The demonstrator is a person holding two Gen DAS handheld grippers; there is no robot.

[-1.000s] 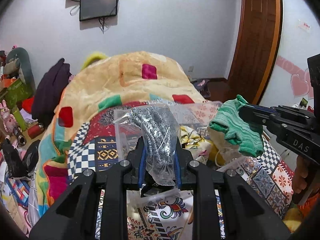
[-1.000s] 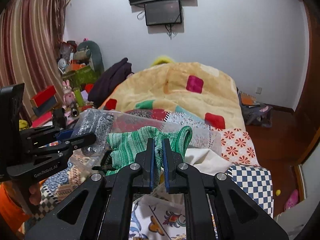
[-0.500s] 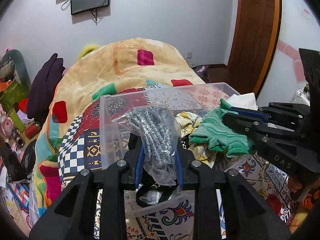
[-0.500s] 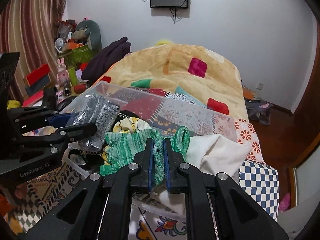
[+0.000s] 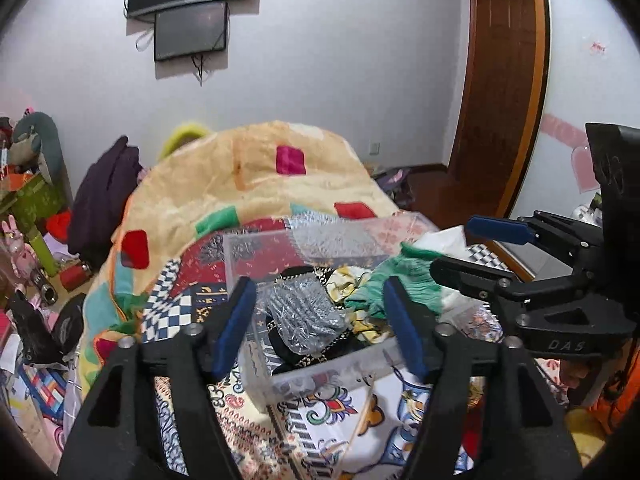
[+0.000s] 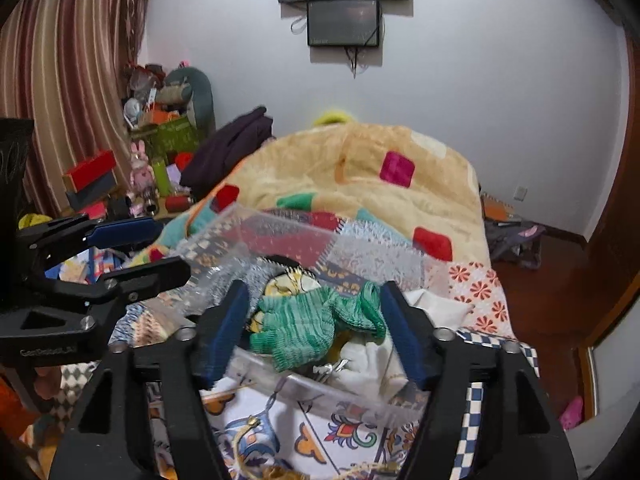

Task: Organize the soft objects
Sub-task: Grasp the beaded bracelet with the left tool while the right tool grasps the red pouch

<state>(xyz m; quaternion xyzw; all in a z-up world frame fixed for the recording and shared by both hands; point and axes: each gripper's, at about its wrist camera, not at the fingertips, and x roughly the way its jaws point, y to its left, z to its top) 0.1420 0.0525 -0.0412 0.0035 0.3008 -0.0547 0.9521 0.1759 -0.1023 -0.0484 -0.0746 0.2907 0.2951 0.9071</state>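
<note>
White walls and a wall-mounted screen point(image 6: 343, 20) back a bed point(image 5: 340, 436) spread with patterned cloth and a yellow blanket point(image 5: 256, 184) with coloured squares. On the bed sits a clear plastic bin point(image 5: 320, 376), the landmark for the rest. Inside the bin, toward its left side, lies a grey knitted item in a clear bag point(image 5: 304, 312); it rests on dark fabric. Toward the bin's right side lies a green knitted garment point(image 6: 308, 320), next to white cloth point(image 6: 436, 308) draped at the bin's right corner. The left gripper point(image 5: 320, 316) hovers just in front of the bin, its 2 blue-padded fingers point(image 5: 234, 324) spread wide and gripping nothing. The right gripper point(image 6: 314, 324) hovers at the bin's near edge above the green garment, its fingers point(image 6: 400, 332) likewise released and apart. Left of the bin, beyond the bed, clutter and a striped curtain point(image 6: 72, 80) fill the corner.
</note>
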